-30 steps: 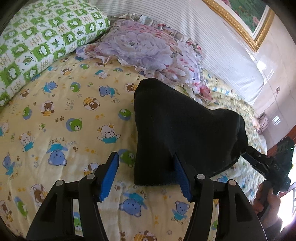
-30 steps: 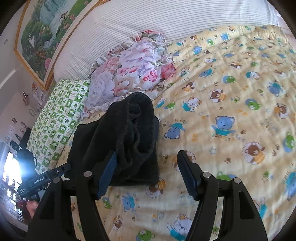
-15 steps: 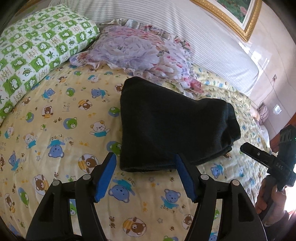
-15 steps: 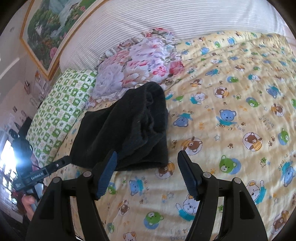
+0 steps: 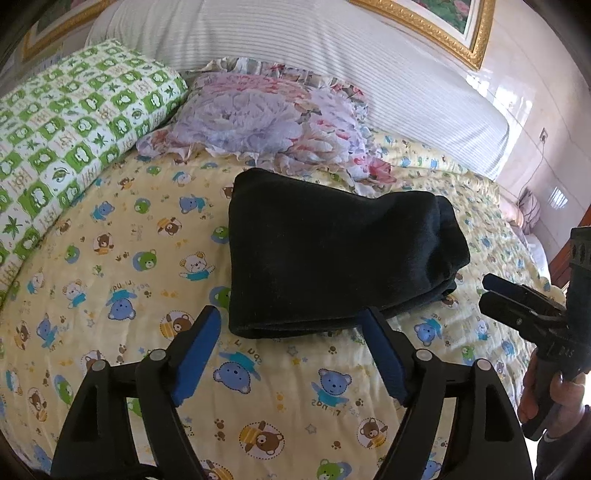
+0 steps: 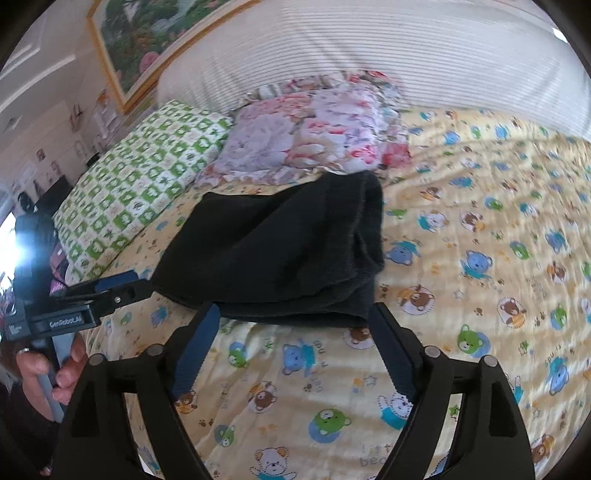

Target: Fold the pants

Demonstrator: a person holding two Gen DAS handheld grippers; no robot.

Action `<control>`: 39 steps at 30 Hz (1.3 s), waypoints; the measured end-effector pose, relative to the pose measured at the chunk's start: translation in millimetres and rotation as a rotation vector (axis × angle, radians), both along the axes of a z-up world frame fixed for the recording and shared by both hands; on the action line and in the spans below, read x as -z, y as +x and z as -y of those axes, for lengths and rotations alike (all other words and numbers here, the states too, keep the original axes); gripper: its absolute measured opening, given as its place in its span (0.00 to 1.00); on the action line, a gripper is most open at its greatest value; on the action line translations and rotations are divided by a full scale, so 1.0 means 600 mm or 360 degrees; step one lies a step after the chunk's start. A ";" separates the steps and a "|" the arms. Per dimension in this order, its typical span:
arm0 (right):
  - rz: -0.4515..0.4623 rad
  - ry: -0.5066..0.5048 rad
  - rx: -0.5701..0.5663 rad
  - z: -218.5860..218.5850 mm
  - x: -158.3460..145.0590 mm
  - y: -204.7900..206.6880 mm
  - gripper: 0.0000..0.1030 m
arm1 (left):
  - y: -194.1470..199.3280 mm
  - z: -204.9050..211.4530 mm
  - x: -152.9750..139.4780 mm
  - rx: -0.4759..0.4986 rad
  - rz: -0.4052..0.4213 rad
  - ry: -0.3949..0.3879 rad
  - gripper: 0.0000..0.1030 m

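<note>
The black pants point(image 5: 332, 258) lie folded in a compact stack on the yellow bear-print bedspread point(image 5: 110, 288), below the floral pillow. They also show in the right wrist view point(image 6: 288, 251). My left gripper point(image 5: 291, 321) is open and empty, just short of the stack's near edge. My right gripper point(image 6: 295, 314) is open and empty, at the near edge of the stack. The right gripper also shows at the right of the left wrist view point(image 5: 491, 295), apart from the pants. The left gripper shows at the left of the right wrist view point(image 6: 122, 282).
A floral pillow point(image 5: 266, 122) and a green checked pillow point(image 5: 74, 122) lie at the head of the bed against a striped headboard point(image 5: 332, 48). A gold-framed picture point(image 5: 443, 29) hangs above. Bedspread extends right point(image 6: 498, 240).
Both grippers have let go of the pants and pulled back toward me. The lifted fold has dropped and the stack now lies flat on the bed.
</note>
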State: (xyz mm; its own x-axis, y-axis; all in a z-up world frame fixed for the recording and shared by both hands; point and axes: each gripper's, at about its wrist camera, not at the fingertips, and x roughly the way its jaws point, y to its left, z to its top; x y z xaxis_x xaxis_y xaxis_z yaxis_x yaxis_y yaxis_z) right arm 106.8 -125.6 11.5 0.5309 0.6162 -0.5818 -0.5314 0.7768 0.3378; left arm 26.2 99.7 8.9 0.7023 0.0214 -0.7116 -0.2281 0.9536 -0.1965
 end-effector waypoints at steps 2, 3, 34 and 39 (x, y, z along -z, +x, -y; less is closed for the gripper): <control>0.0031 -0.0021 -0.0029 -0.007 -0.004 -0.006 0.84 | -0.001 0.001 -0.001 -0.0001 -0.0005 0.0011 0.79; 0.0042 -0.0033 -0.0043 -0.010 -0.005 -0.007 0.84 | -0.001 0.002 0.000 0.0001 -0.0010 0.0015 0.79; 0.0097 -0.0095 -0.0130 -0.031 -0.006 -0.028 0.90 | -0.036 0.059 -0.015 0.0008 -0.0031 0.0384 0.85; 0.0110 -0.0105 -0.0160 -0.040 -0.008 -0.027 0.90 | -0.036 0.064 -0.012 0.0013 -0.0038 0.0439 0.86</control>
State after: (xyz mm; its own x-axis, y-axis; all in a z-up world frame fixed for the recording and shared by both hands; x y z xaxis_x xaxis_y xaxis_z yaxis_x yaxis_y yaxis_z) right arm 90.4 -101.6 16.4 0.5087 0.6298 -0.5871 -0.6279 0.7379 0.2476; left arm 4.5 61.4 15.8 0.6863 0.2112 -0.6959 -0.2219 0.9721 0.0762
